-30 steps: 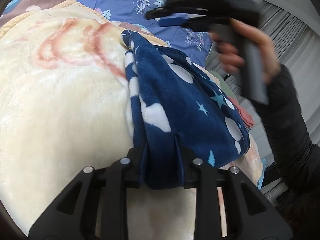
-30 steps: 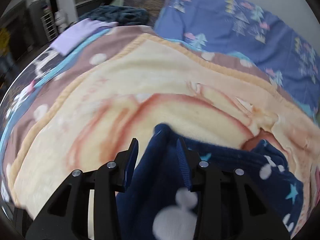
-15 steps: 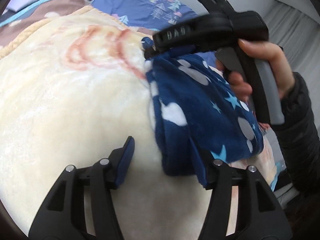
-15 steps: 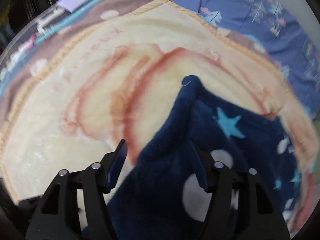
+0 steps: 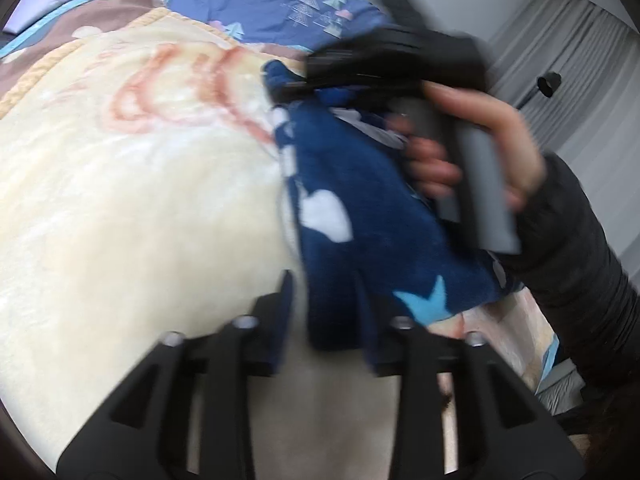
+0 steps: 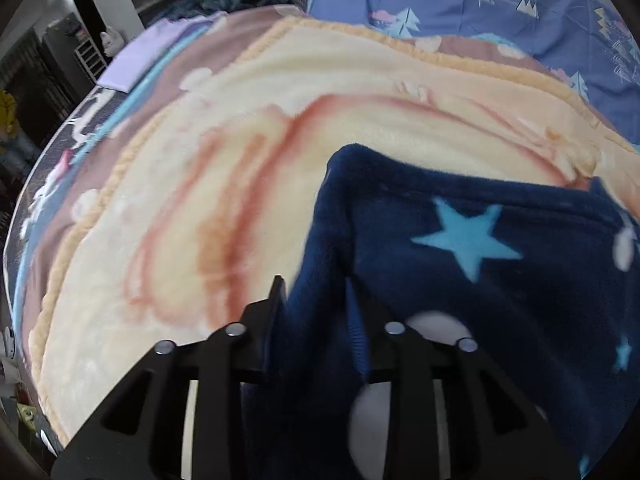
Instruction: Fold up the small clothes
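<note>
Left wrist view: the left hand-held gripper has its jaws closing around a bunched end of the navy fleece garment; a sliver of cream blanket shows beside the left pad, so the clamp looks not quite complete. The garment stretches up and away over the bed to the right hand-held gripper, gripped by a person's hand in a dark sleeve, which bites the far corner.

Right wrist view: the right hand-held gripper is closing too, with a thick fold of the star-patterned garment between its pads; they appear to press on it. The rest spreads to the right on the blanket.

The step appears to be a re-grip of two ends of one edge before a fold. Next, both clamps should hold firm, then carry that edge across together and level.

No containers are visible; a lilac cloth lies far off on the bed.
</note>
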Tool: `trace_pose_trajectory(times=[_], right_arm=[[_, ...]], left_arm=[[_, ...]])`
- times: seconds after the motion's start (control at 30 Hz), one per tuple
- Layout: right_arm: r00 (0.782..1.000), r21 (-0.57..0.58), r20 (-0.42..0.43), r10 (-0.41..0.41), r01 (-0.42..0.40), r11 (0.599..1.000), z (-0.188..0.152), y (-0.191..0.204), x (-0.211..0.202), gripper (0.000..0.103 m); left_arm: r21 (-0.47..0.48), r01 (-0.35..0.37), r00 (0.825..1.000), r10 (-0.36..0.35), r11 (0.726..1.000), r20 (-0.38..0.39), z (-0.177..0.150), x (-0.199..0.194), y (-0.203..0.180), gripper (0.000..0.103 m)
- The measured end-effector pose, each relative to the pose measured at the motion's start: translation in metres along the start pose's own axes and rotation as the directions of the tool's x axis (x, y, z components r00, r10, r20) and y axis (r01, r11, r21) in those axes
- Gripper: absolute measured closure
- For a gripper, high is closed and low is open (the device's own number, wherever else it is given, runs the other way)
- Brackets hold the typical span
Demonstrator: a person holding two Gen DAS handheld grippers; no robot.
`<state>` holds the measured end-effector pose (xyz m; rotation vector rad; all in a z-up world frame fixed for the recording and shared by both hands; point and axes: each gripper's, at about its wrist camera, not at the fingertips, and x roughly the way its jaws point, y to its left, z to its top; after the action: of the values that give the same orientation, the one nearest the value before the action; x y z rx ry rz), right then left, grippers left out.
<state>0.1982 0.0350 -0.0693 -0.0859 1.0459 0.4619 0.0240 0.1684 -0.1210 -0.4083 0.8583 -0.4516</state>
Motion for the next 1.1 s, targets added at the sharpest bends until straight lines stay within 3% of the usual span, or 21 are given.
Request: trace_pose_trajectory(times=[0.03,0.13,0.3,0.33,0.4,0.43,0.47,0.53,0.67,0.73,0.8,0.83,0.87,0.9,0.97,1.03,1.1], right_arm=[[0.999,0.001,0.046,-0.015,0.015,1.000,-0.005,-0.004,-0.019,0.055],[0.965,0.046,0.244,-0.099,0.090,0.995,-0.045,-0.036,-0.092,0.055],[0.846,0.281,0.431,-0.313,0.203,0.938,-0.151,-0.089,-0.174,0.057],[0.837,0.296,0.442,-0.324,0.205,0.933,-0.167,-0.090,-0.178,0.057],[0.871,0.279,0.383,-0.307,0.207,0.938,-0.194,-0.085,-0.160,0.057],[0.901,0.259,0.286,-0.326,0.255,0.932,-0.200,-0.082,-0.136,0.057],[0.934,0.232,0.128,-0.333,0.298,0.926,-0.208,-0.087,-0.095,0.053],[0.931,0.255,0.166,-0.325,0.278,0.926,-0.216,-0.095,-0.084,0.052],[0.961,0.286,0.121,-0.249,0.206,0.936,-0.199,-0.102,-0.103,0.049],[0.956,0.311,0.176,-0.234,0.171,0.935,-0.190,-0.100,-0.125,0.059],[0.909,0.271,0.308,-0.281,0.199,0.942,-0.175,-0.091,-0.149,0.061],[0.882,0.259,0.354,-0.310,0.226,0.939,-0.167,-0.089,-0.154,0.061],[0.870,0.266,0.367,-0.330,0.243,0.933,-0.159,-0.092,-0.147,0.061],[0.887,0.280,0.327,-0.326,0.238,0.930,-0.154,-0.098,-0.133,0.061],[0.956,0.319,0.118,-0.270,0.221,0.922,-0.157,-0.121,-0.073,0.060],[0.935,0.264,0.164,-0.315,0.266,0.927,-0.166,-0.116,-0.061,0.060],[0.937,0.260,0.144,-0.318,0.275,0.926,-0.159,-0.107,-0.079,0.059]], left_arm=[[-0.004,-0.005,1.000,0.005,1.000,0.009,0.001,-0.004,0.001,0.064],[0.028,-0.058,0.995,0.055,0.998,0.089,0.008,-0.023,-0.005,0.068],[0.100,-0.037,0.989,0.023,0.994,0.145,0.032,-0.022,-0.031,0.077],[0.116,-0.031,0.989,0.014,0.993,0.147,0.035,-0.019,-0.036,0.077],[0.154,-0.024,0.991,0.004,0.988,0.132,0.039,-0.004,-0.046,0.077],[0.174,-0.062,0.993,0.044,0.983,0.108,0.039,0.011,-0.050,0.075],[0.205,-0.124,0.992,0.115,0.971,0.058,0.036,0.034,-0.053,0.072],[0.207,-0.124,0.992,0.122,0.970,0.026,0.033,0.054,-0.050,0.069],[0.179,-0.113,0.994,0.110,0.977,0.028,0.037,0.045,-0.048,0.069],[0.173,-0.125,0.992,0.123,0.977,0.024,0.040,0.039,-0.053,0.068],[0.180,-0.117,0.993,0.111,0.977,0.043,0.047,0.030,-0.059,0.056],[0.195,-0.118,0.992,0.106,0.974,0.069,0.049,0.027,-0.064,0.052],[0.216,-0.130,0.989,0.113,0.968,0.091,0.055,0.025,-0.071,0.052],[0.240,-0.156,0.985,0.134,0.958,0.104,0.060,0.027,-0.078,0.051],[0.283,-0.219,0.975,0.202,0.934,0.091,0.064,0.046,-0.082,0.050],[0.316,-0.257,0.965,0.259,0.913,0.036,0.058,0.078,-0.070,0.047],[0.286,-0.227,0.974,0.219,0.931,0.058,0.053,0.078,-0.060,0.047]])
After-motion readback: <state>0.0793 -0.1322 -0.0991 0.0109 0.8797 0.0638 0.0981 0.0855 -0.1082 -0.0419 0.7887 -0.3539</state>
